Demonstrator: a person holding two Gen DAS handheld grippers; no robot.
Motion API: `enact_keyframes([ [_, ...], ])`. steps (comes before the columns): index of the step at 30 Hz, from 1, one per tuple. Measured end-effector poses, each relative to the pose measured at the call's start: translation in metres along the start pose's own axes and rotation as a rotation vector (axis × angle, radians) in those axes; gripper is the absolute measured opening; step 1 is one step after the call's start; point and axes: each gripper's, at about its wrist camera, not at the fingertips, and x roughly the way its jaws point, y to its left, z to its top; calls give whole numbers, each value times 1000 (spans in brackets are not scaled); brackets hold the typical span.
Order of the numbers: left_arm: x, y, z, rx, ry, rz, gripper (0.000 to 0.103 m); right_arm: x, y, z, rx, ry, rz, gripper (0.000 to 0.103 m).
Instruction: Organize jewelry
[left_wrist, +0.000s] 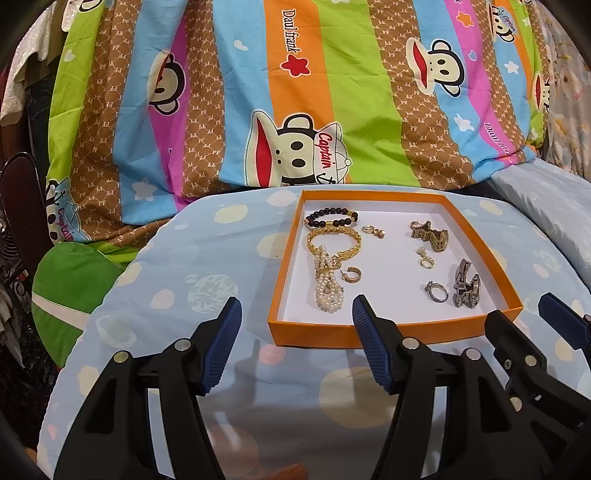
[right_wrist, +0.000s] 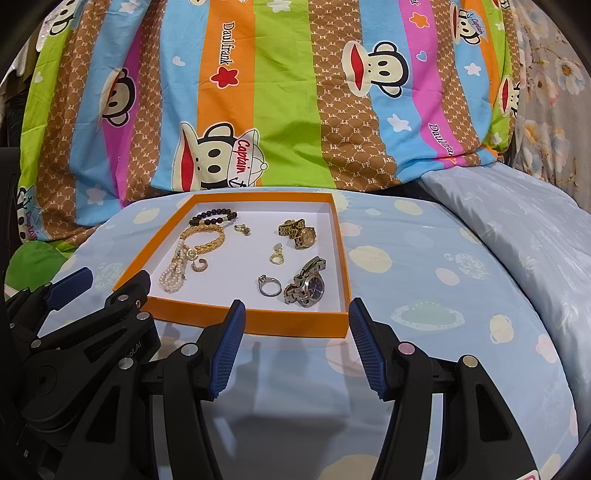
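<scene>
Clearly, writing can be read on the striped blanket (left_wrist: 280, 92) hung behind the scene — "Daul frank" on the orange stripe, "Captain" on the monkey's cap, and "PF" repeated over the brown stripes. Part of a marking ending in ".AI" is seen on the black body of the left tool in the right wrist view.

The left tool (left_wrist: 295, 339) is held spread wide, nothing between its blue pads (left_wrist: 221, 347); it is poised just before the near wall of the orange box (left_wrist: 314, 334), not touching it. The right tool (right_wrist: 295, 339) is likewise spread and empty, set before the box's near right corner.

The box rests on a blue spotted cover (left_wrist: 177, 266). Inside it the jewelry is laid out: a dark bead bracelet (left_wrist: 330, 217) at the far left, a gold chain bracelet (left_wrist: 334, 242) and a pearl strand (left_wrist: 327, 286) touching it, a gold watch (right_wrist: 299, 232), a silver watch (right_wrist: 306, 284), a silver ring (right_wrist: 269, 287) just beside it, and small earrings between.
</scene>
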Motion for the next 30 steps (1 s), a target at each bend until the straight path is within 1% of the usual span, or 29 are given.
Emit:
enact_keyframes([
  [6,-1,0,0,0,-1,3,61,-1,-1,0,0,0,-1,58],
  [8,0,0,0,-1,0,4,64,-1,-1,0,1,0,-1,58],
  [10,1,1,0,-9,6,9,70,-1,-1,0,1,0,0,58],
  [13,2,3,0,-15,11,15,73,-1,-1,0,1,0,0,58],
  [30,1,1,0,-8,2,36,73,-1,-3,1,3,3,-6,58],
])
